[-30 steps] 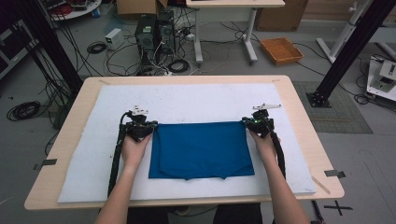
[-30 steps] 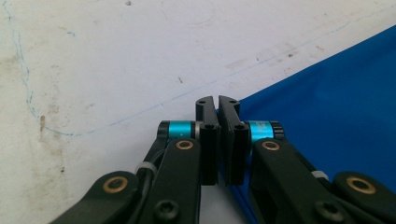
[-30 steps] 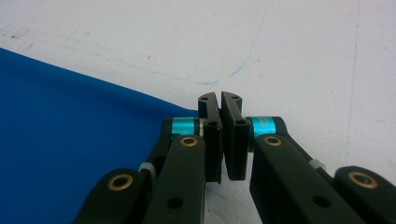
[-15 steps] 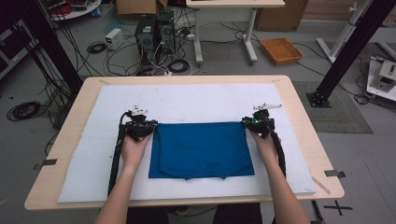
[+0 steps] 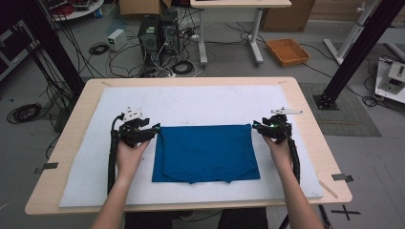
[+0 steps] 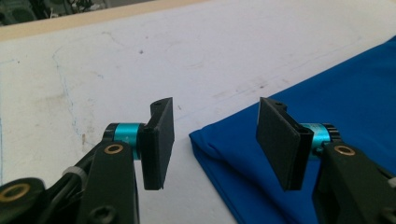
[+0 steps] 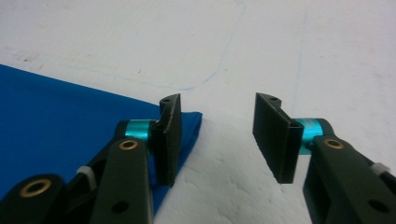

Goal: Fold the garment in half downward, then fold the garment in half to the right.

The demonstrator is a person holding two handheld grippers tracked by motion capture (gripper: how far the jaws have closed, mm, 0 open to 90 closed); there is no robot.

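A folded blue cloth lies flat on the white mat in the middle of the table. My left gripper hovers just off the cloth's far left corner, its jaws having just been opening, with nothing between them. My right gripper hangs by the far right corner; its jaws have likewise just been opening, and the gap holds only bare mat. Both stand open and a little above the cloth.
The white mat covers most of the wooden table, with bare mat beyond the cloth and at both sides. On the floor behind are computer towers, cables, a desk leg and an orange tray. Black frame posts stand at the right.
Both grippers have let go of the cloth's far corners, opened, and moved outward and slightly up. The cloth now lies flat, its far edge released.
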